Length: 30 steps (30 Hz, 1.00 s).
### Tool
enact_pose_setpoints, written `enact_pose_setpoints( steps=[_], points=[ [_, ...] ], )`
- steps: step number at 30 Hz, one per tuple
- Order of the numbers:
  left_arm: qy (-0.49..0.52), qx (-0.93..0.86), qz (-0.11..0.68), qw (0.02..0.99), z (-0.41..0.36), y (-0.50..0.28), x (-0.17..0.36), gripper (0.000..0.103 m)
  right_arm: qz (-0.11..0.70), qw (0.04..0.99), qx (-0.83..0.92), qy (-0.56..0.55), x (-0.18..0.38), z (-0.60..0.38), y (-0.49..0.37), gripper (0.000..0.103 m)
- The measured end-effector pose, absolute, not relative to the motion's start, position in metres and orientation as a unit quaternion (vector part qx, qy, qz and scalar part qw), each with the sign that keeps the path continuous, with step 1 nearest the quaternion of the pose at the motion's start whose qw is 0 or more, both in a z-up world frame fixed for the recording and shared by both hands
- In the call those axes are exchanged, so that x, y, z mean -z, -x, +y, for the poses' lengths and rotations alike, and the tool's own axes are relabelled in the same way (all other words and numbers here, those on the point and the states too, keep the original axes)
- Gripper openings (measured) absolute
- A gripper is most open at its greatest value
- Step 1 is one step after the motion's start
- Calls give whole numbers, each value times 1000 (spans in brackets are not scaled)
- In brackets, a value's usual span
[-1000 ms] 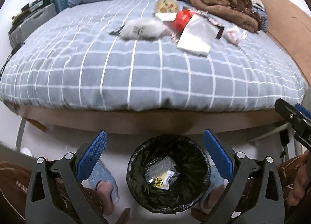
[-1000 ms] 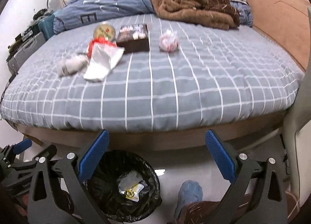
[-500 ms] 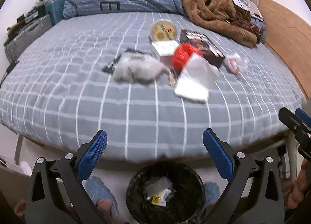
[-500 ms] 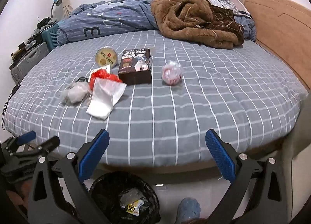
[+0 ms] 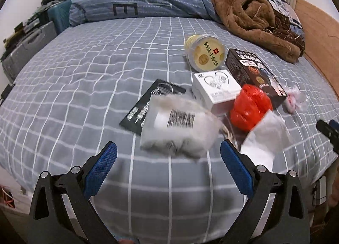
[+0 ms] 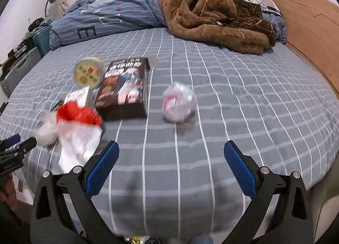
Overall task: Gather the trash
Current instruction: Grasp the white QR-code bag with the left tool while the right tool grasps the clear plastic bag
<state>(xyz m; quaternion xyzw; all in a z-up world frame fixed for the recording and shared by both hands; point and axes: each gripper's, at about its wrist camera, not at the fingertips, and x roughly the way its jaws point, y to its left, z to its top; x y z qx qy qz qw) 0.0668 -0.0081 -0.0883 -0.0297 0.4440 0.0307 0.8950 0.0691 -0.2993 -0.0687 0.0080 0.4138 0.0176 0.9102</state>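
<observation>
**Trash scattered across a checked bed, both grippers wide open**

Spread over the grey checked bed (image 5: 84, 87), left to right in the left wrist view: a black flat packet (image 5: 148, 104), partly under a blurred white bag with a barcode label (image 5: 178, 129); behind these, a round yellow tub (image 5: 204, 54) on its side and a small white box (image 5: 218, 91); then a crumpled red wrapper (image 5: 250, 108) touching a white plastic bag (image 5: 264, 140), a dark box (image 5: 254, 74) lying flat, and a clear crumpled wrapper (image 5: 294, 99) just beside it. Heaped at the far end, a blue striped duvet (image 5: 148, 0) and a brown blanket (image 5: 250, 17). Left gripper (image 5: 168, 167) low over the near edge, jaws spread wide, holding nothing, just short of the barcode bag. Right gripper (image 6: 171, 168) likewise spread wide and empty, near the clear wrapper (image 6: 179, 104).
</observation>
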Motion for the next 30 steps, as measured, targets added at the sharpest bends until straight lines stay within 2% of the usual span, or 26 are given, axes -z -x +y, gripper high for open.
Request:
enact_pose_setpoints(
  steps=[13, 19, 24, 26, 30],
  points=[
    [35, -11, 476, 878, -10, -115, 113, 92, 437, 899, 2, -35, 96, -316, -162, 94],
    [38, -6, 479, 877, -12, -117, 119, 85, 462, 886, -4, -36, 118, -316, -175, 81],
    [40, 9, 487, 872, -17, -115, 123, 66, 477, 878, -17, -37, 129, -315, -179, 64],
    [33, 6, 490, 871, -19, -113, 125, 62, 480, 876, -23, -44, 130, -315, -180, 57],
    [32, 2, 488, 872, -21, -110, 125, 59, 480, 876, -28, -42, 129, -310, -178, 53]
  ],
)
